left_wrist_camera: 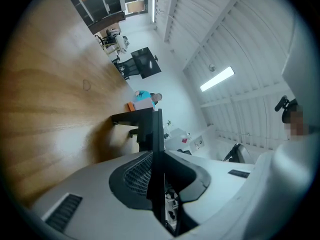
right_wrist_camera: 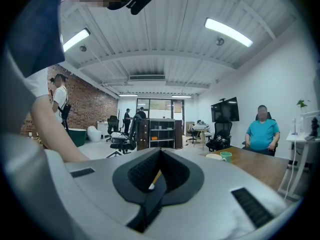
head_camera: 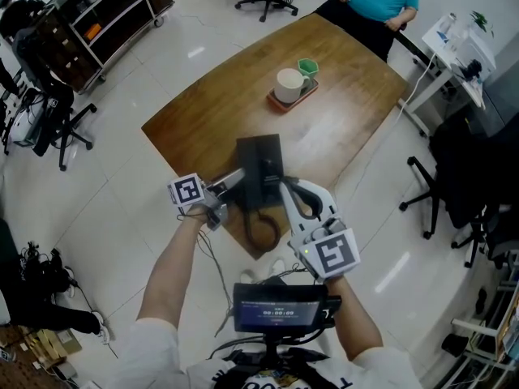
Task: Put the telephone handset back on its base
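The left gripper [head_camera: 235, 180] has its fingers pinched on a slim black part, by my reading the handset [left_wrist_camera: 158, 129], at the left edge of the base [head_camera: 263, 164] on the table [head_camera: 211, 112] (cord [head_camera: 261, 232] looping nearby). The right gripper [head_camera: 285, 186] has its fingers pressed together, empty. Whether the handset sits home I cannot tell; letting go remains

Black telephone [head_camera: 259, 167], brown wooden table [head_camera: 203, 112], white cup [head_camera: 288, 86], green cup [head_camera: 308, 67]
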`<action>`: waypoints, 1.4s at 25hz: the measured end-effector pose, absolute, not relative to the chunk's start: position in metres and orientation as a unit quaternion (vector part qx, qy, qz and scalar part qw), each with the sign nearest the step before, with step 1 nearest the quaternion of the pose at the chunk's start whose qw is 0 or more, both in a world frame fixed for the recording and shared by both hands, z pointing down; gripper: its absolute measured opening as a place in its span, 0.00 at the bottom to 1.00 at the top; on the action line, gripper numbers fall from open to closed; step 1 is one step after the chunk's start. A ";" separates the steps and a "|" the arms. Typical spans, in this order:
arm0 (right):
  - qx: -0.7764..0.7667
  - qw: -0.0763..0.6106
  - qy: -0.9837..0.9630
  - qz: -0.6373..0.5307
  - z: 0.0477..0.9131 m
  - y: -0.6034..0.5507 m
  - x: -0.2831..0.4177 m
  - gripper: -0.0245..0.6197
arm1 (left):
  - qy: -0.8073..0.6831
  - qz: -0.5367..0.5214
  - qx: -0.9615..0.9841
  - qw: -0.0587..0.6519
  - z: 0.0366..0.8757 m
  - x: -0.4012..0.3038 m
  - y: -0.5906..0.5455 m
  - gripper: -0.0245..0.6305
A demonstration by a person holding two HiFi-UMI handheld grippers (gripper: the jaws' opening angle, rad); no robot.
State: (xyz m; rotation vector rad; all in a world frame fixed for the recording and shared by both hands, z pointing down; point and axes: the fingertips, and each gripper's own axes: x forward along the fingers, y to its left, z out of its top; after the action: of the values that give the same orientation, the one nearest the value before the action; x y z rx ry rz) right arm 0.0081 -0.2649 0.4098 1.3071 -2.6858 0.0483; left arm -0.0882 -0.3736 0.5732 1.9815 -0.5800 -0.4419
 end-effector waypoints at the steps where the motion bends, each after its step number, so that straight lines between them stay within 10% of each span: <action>1: 0.436 0.078 -0.896 0.016 0.410 -0.265 0.008 0.05 | -0.246 -0.178 0.814 0.495 0.577 -0.090 -0.374 0.13; 12: 0.431 0.074 -0.899 0.014 0.407 -0.265 0.002 0.05 | -0.297 -0.188 0.796 0.493 0.578 -0.102 -0.383 0.23; 20: 0.427 0.067 -0.902 0.009 0.400 -0.259 -0.002 0.05 | -0.329 -0.194 0.811 0.443 0.555 -0.117 -0.375 0.12; 35: 0.430 0.050 -0.901 -0.012 0.372 -0.216 -0.020 0.05 | -0.338 -0.237 0.883 0.223 0.406 -0.106 -0.274 0.04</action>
State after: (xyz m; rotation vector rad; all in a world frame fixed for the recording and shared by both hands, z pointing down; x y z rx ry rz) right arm -0.0199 -0.2162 0.3716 1.3095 -2.7458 -0.0375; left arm -0.1063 -0.2745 0.4058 2.4389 -0.9329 -0.6540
